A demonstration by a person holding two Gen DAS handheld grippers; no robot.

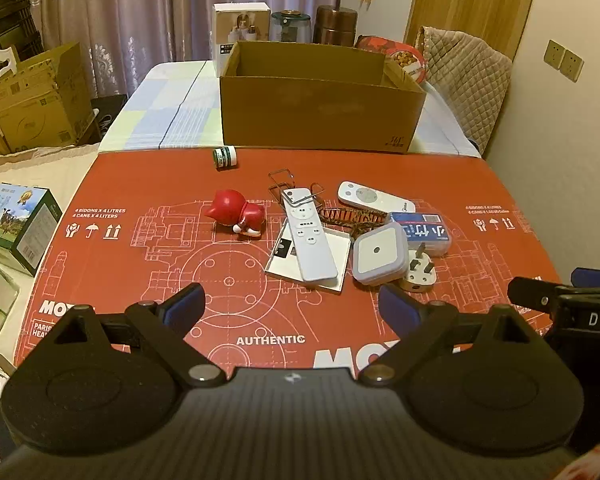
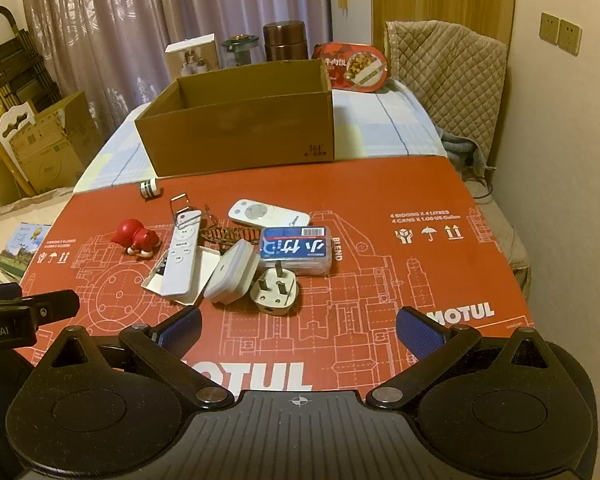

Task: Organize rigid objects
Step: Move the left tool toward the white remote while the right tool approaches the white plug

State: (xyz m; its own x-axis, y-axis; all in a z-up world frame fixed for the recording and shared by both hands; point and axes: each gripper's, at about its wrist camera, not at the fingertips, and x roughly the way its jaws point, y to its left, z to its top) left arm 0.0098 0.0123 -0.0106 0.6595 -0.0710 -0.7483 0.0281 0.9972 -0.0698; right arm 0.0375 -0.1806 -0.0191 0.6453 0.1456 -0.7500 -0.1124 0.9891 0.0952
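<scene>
Both grippers hover over the near edge of the red printed board [image 1: 148, 184], angled down, nothing between the jaws. Left gripper [image 1: 292, 308] jaws spread wide, empty; right gripper [image 2: 300, 328] jaws fully spread, empty. Each one's tip shows at the side of the other's view.

The clutter sits in a heap mid-board, ahead of both sets of jaws and apart from them. From the left wrist view it lies ahead and a bit right of the gap; from the right wrist view, ahead and left. Long white remote [image 1: 309, 236] lies across a flat white box [image 1: 332, 264], with a wire clip [image 1: 284, 184] at its far end. Red figurine [image 1: 236, 212] lies left of it, apart. Square white night light [image 1: 378, 254] touches a white three-pin plug [image 1: 420, 274], the piece nearest the jaws. Behind them a blue-labelled clear case [image 2: 296, 250] with Chinese characters and a barcode, a small oval-ended white remote [image 2: 266, 213], and a brown patterned hair clip [image 2: 224, 236]. A small green-banded bottle [image 1: 225, 157] lies on its side at the board's far edge.

Open cardboard box [image 1: 320, 116] stands just beyond the far edge, "361" printed on its lower corner.

Board print: "MOTUL", "AUTHENTIC", "BLEND", "4 BIDONS X 4 LITRES / 4 CANS X 4 LITERS". Gripper bodies read "DAS" and "obot.AI", both cut off.
</scene>
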